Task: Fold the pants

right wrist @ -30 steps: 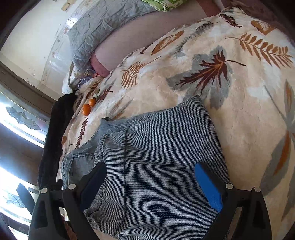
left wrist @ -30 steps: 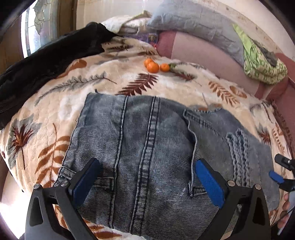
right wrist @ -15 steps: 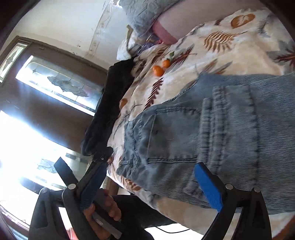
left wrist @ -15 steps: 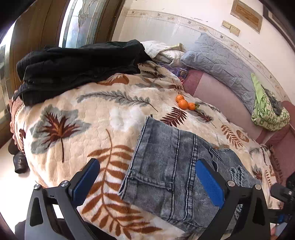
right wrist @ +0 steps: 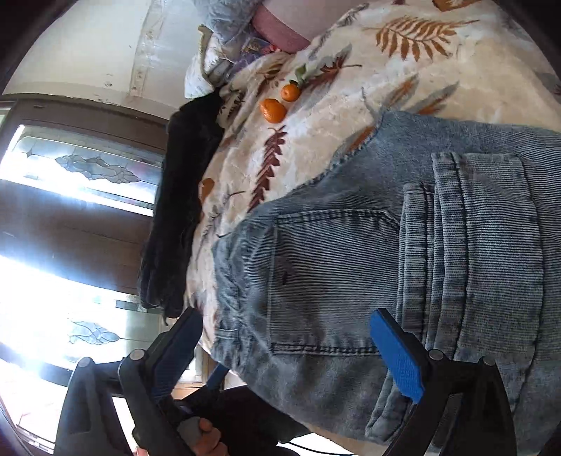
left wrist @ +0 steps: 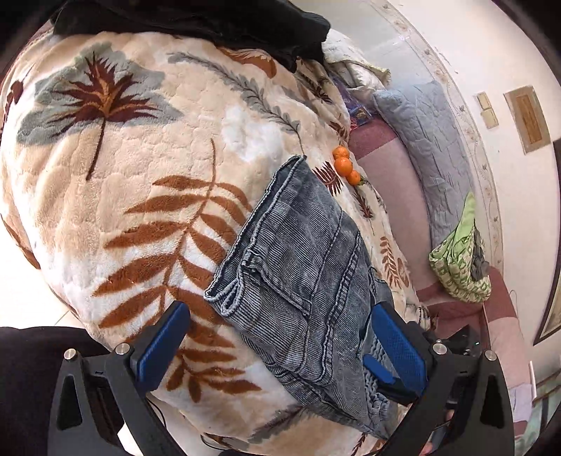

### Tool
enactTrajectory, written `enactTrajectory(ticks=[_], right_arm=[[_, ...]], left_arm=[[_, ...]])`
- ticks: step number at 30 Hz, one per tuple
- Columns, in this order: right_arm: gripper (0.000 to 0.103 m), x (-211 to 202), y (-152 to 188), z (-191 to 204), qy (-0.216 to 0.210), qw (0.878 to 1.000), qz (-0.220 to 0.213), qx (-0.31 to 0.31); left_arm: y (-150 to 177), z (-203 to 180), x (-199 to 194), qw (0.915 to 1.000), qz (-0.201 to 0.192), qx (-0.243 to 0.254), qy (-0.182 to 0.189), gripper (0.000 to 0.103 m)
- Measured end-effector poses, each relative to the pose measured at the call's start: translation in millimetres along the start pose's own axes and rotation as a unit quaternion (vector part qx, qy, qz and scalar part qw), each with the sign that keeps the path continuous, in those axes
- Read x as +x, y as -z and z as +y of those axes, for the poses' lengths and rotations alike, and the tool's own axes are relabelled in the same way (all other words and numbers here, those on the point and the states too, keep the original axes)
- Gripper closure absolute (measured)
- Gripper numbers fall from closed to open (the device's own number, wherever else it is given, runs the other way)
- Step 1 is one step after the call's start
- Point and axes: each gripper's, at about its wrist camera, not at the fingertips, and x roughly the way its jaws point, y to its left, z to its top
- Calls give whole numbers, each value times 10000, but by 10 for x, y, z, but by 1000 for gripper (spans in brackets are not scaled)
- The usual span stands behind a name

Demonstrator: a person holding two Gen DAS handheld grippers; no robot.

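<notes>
Folded pants [left wrist: 308,280] on blanket [left wrist: 122,210]; far edge cut off rightward.

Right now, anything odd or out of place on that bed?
Three small oranges lie loose on the leaf-print blanket, just beyond the far edge of the folded jeans. Odd spot for fruit; they could roll. A black garment is heaped at the blanket's edge. The jeans lie flat.

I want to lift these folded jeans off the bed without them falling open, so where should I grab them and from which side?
Take the folded jeans at the thick waistband corner near the blanket's edge, coming in from that near side. The layers are stacked and hemmed there, so open jaws can probably pinch them together; the far edge by the oranges looks thinner.
</notes>
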Motion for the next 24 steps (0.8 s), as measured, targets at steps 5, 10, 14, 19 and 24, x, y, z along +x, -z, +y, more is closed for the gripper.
enactTrajectory(ticks=[5, 10, 14, 19, 24], right_arm=[[4, 9, -15, 28, 14, 9999, 19, 153], [4, -29, -124, 250, 133, 9996, -170, -168], [3, 111, -132, 44, 154, 9998, -89, 3], [2, 102, -98, 110, 311, 9992, -54, -239], [2, 108, -115, 89, 250, 9994, -32, -219]], left_arm=[[-101, 88, 78, 9983, 119, -556, 108, 0], [-146, -18, 130, 9987, 93, -444, 249, 1], [-182, -3, 157, 9981, 96, -492, 355, 8], [-221, 75, 330, 9972, 446, -564, 180, 65], [-216, 27, 305, 9977, 356, -532, 210, 62]])
